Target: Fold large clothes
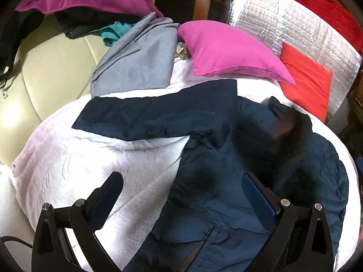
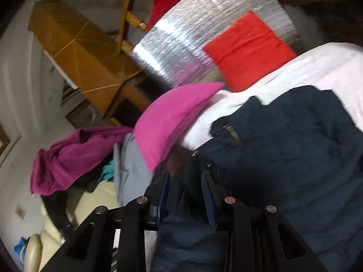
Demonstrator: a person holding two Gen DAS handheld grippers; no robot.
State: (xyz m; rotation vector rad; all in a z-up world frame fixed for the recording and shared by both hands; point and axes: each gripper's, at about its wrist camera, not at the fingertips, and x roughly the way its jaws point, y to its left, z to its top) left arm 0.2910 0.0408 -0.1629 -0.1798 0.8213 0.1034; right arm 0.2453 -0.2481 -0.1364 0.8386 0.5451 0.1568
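On the bed's white blanket (image 1: 68, 158), dark blue jacket (image 1: 226, 158) spread flat, one sleeve stretched out toward a grey garment (image 1: 138, 61), collar near the pink pillow (image 1: 226, 52). Left gripper (image 1: 181, 195) tilted down over the jacket's edge, fingers (image 1: 258, 195) wide apart, nothing between them. Right gripper (image 2: 186, 192) rolled sideways, view tilted and blurred, fingers (image 2: 207, 192) narrow and pinched on a fold of jacket fabric. Red cushion (image 2: 247, 47) against a silver foil sheet (image 2: 192, 36) behind.
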